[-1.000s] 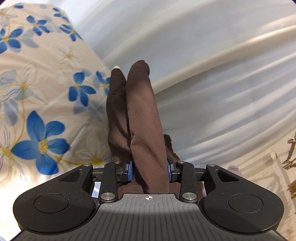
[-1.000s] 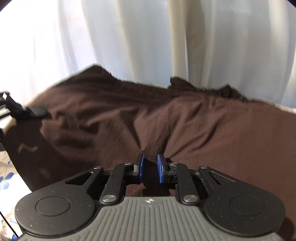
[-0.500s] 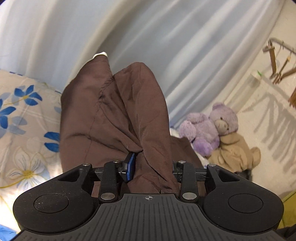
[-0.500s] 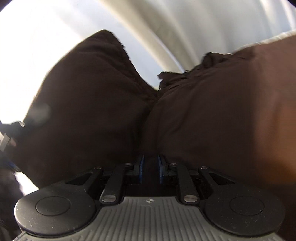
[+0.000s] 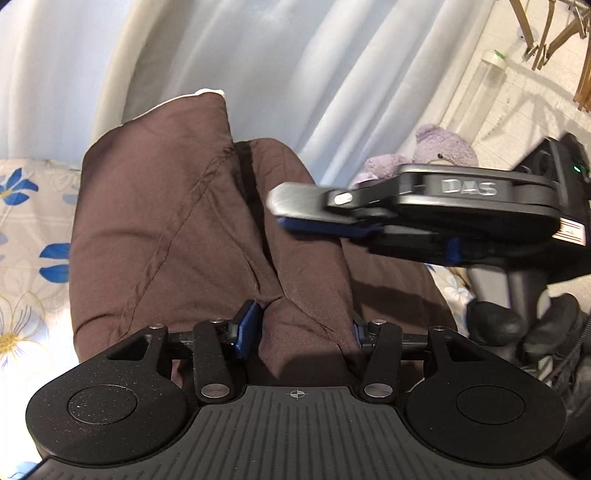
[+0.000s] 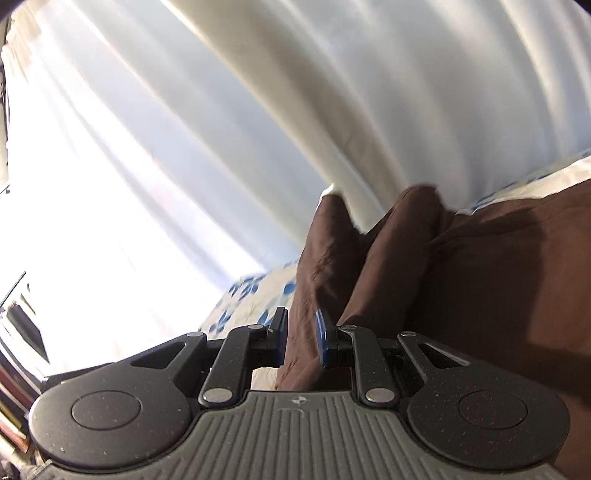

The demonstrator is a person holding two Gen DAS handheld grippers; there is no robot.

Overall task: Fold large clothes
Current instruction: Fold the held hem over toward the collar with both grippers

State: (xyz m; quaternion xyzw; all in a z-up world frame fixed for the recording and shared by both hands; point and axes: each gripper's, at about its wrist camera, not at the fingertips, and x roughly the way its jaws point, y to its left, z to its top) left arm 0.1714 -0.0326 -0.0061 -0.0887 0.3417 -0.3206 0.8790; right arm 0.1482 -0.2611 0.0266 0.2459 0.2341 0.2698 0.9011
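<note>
A large dark brown garment lies bunched on a floral bedsheet. My left gripper has its jaws spread wide with a thick fold of the brown cloth lying between them. My right gripper holds a fold of the same garment between its blue pads, jaws narrowly apart. In the left wrist view the right gripper comes in from the right, just above the cloth, and its fingertips hover over the garment's right fold.
White curtains hang behind the bed. A purple plush bear sits at the right, behind the right gripper. Wooden hangers hang at the upper right. The floral sheet shows left of the cloth in the right wrist view.
The left jaws have opened wider around the cloth. The right gripper swung over and now appears in the left wrist view, close above the garment. The cloth has dropped lower in the right wrist view.
</note>
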